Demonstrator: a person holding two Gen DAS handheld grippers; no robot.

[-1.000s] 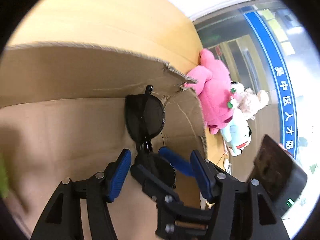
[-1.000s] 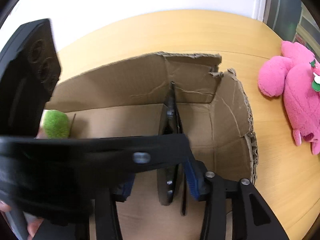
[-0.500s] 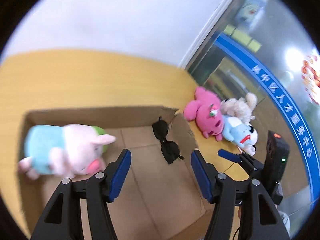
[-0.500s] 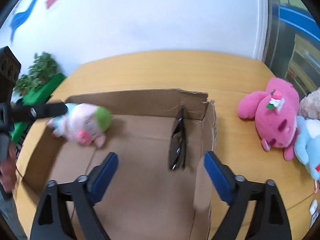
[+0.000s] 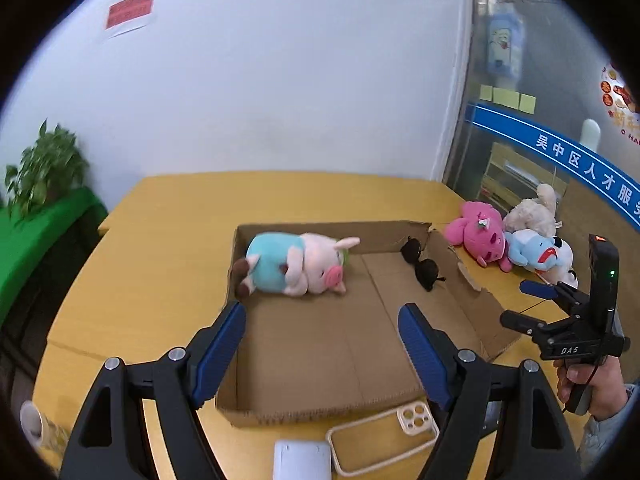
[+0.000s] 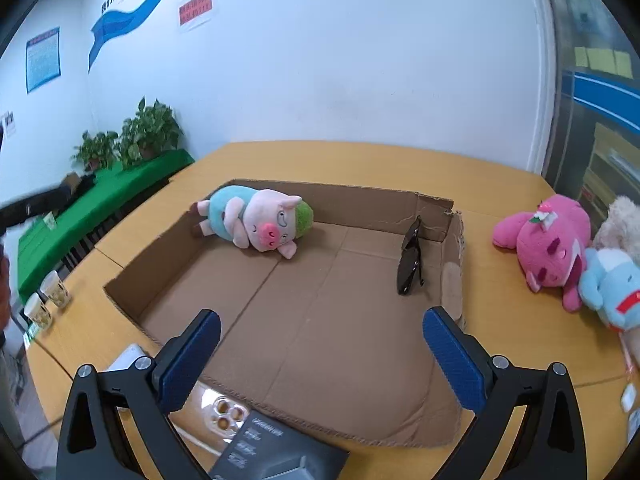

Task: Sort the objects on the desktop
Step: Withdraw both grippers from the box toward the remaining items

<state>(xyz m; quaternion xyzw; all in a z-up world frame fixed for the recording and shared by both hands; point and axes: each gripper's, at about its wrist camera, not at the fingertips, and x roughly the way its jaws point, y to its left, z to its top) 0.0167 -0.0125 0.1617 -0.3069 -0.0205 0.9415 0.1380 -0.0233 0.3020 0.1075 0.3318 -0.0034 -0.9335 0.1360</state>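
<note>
A shallow cardboard box (image 5: 452, 258) (image 6: 148, 264) lies on the yellow table. Inside it a plush pig (image 5: 296, 266) (image 6: 256, 222) in a teal shirt lies at the far left, and black sunglasses (image 5: 422, 262) (image 6: 410, 262) rest against the far right wall. My left gripper (image 5: 322, 336) is open and empty above the box's near part. My right gripper (image 6: 320, 344) is open and empty above the box's near edge; it also shows in the left wrist view (image 5: 560, 312) at the right.
A pink plush (image 5: 478, 234) (image 6: 548, 240), a blue plush (image 5: 536, 250) (image 6: 612, 288) and a cream plush (image 5: 532, 210) lie right of the box. A clear phone case (image 5: 384, 434) and a white object (image 5: 302, 460) lie before it. Paper cups (image 6: 48, 300) stand at the left edge.
Both grippers have pulled back and up from the box. The sunglasses, held between the fingers a second ago, now rest in the box. The pig has settled at the far left.
</note>
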